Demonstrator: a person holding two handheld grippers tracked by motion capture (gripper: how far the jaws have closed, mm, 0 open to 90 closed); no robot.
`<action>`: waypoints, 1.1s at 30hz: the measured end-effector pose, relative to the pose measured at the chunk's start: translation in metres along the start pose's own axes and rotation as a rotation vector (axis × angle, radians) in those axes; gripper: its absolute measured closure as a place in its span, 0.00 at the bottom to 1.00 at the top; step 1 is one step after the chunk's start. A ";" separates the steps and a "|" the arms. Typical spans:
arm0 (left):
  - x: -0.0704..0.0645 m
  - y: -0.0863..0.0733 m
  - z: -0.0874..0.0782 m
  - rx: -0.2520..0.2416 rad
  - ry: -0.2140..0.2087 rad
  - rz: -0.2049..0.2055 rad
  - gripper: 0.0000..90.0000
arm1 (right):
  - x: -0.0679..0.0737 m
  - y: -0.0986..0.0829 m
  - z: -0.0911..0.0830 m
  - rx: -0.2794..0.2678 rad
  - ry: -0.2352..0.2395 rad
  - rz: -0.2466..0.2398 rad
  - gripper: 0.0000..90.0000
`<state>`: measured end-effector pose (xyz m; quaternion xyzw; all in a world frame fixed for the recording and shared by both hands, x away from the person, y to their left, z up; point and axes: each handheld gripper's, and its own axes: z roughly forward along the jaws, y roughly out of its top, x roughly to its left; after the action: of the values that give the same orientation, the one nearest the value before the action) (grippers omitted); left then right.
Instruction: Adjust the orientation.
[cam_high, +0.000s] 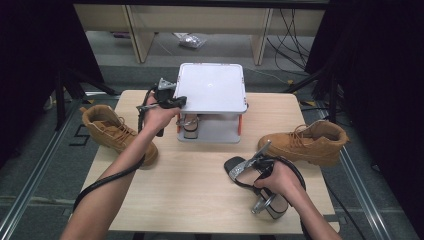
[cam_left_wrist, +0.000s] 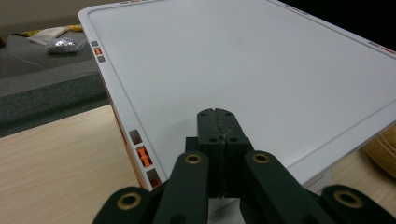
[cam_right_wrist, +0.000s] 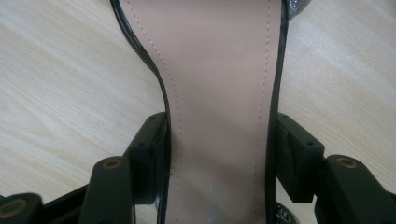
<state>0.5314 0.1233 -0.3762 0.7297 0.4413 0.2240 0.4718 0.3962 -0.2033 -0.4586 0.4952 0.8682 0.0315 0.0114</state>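
A black high-heeled sandal (cam_high: 239, 169) with a beige insole (cam_right_wrist: 210, 60) lies on the wooden table (cam_high: 200, 185) at the front right. My right gripper (cam_high: 257, 167) is shut on it; in the right gripper view the gripper (cam_right_wrist: 219, 140) has one jaw on each side of the narrow waist of the sole. Its block heel (cam_high: 274, 206) points toward the person. My left gripper (cam_high: 172, 101) is shut on nothing at the left edge of the white rack's top shelf (cam_high: 212, 87); in the left gripper view the gripper (cam_left_wrist: 218, 117) hovers over the shelf (cam_left_wrist: 261, 65). A second sandal (cam_high: 190, 125) stands on the lower shelf.
One tan boot (cam_high: 117, 132) lies at the table's left edge and another tan boot (cam_high: 307, 142) at the right. The rack has orange connectors (cam_left_wrist: 144, 156) along its side. Beyond the table are floor cables and a crumpled bag (cam_high: 192, 41).
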 end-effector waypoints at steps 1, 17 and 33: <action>0.000 0.000 0.000 0.002 -0.001 0.002 0.99 | 0.002 0.000 -0.001 0.001 0.004 0.033 0.49; 0.000 0.001 0.000 0.004 0.003 0.007 0.99 | 0.002 0.008 -0.018 -0.112 0.016 0.075 0.49; -0.001 0.002 0.000 0.024 0.014 0.019 0.99 | 0.007 0.030 -0.028 -0.158 0.048 0.117 0.49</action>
<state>0.5316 0.1225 -0.3742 0.7381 0.4401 0.2283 0.4576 0.4169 -0.1831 -0.4285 0.5417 0.8326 0.1122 0.0275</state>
